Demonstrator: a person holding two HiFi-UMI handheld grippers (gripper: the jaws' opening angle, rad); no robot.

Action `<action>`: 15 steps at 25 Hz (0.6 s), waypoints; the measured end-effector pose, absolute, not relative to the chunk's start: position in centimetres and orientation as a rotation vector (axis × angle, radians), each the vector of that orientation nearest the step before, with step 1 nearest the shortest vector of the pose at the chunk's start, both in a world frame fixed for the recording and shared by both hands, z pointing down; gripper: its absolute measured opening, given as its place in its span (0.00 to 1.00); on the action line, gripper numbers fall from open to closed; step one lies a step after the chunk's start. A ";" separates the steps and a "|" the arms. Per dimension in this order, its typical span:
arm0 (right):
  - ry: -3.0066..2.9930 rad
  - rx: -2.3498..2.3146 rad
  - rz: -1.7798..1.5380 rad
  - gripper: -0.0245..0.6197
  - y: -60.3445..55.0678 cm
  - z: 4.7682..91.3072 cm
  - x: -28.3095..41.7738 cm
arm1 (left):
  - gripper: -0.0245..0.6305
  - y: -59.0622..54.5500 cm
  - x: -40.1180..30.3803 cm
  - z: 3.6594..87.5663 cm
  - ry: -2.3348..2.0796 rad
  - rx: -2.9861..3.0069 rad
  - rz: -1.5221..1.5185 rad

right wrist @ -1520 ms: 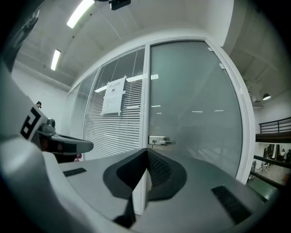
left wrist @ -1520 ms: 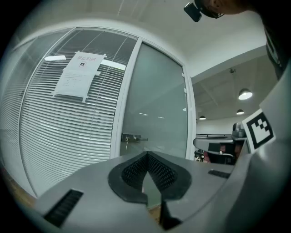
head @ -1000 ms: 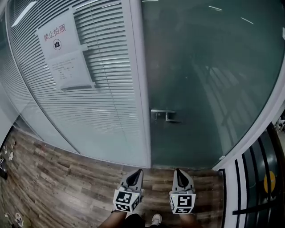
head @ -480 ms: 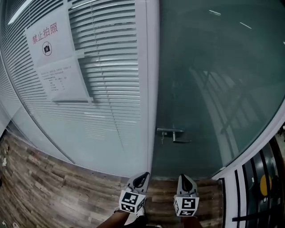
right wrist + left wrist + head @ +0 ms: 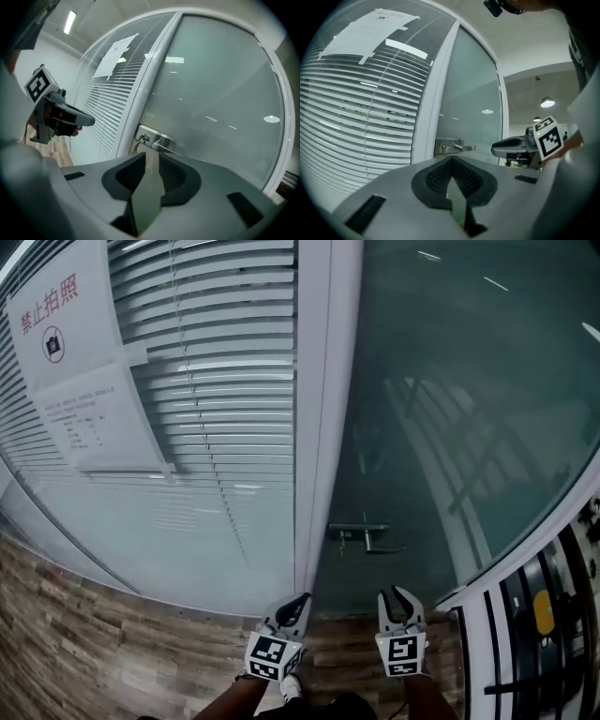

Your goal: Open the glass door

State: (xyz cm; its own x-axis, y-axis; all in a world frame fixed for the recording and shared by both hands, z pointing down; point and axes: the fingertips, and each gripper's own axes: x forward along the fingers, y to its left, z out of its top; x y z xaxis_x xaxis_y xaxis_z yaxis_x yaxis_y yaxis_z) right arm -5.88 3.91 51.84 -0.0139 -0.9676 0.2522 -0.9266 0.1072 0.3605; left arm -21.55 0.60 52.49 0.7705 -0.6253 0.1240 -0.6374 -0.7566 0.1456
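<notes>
Head view: left hand-held gripper [image 5: 302, 599] and right hand-held gripper [image 5: 400, 593] face the glass door [image 5: 450, 381] handle [image 5: 367, 536]. Left jaws are together. Right jaws are opening with nothing between them.

The glass door [image 5: 450, 409] stands before me and fills the right side. Its handle [image 5: 367, 536] sits low on the door's left edge, just beside the door post [image 5: 323, 427]. Left of the post is a window with blinds [image 5: 225, 427]. Two paper notices [image 5: 70, 371] are stuck on that window at the far left, one above the other. The floor [image 5: 84, 652] lies below the window, nearer to me.
</notes>
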 end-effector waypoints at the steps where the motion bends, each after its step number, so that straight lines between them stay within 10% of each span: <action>1: -1.965 1.803 -0.131 0.20 3.2 51.9 -5.9 | 0.04 0.3 -21.5 52.5 -0.996 2.783 0.103; 15: -1.674 1.178 -0.441 0.35 -4.5 53.6 -3.8 | 0.04 -2.5 -21.2 54.0 -1.087 2.737 0.135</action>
State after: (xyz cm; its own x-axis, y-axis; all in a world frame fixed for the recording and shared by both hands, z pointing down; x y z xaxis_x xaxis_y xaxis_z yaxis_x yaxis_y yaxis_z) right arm -3.83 -4.47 53.63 -0.0253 -0.8567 0.5152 -0.4920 0.4593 0.7396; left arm -21.20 -2.50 54.03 0.7265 -0.6695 0.1547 -0.6870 -0.7121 0.1449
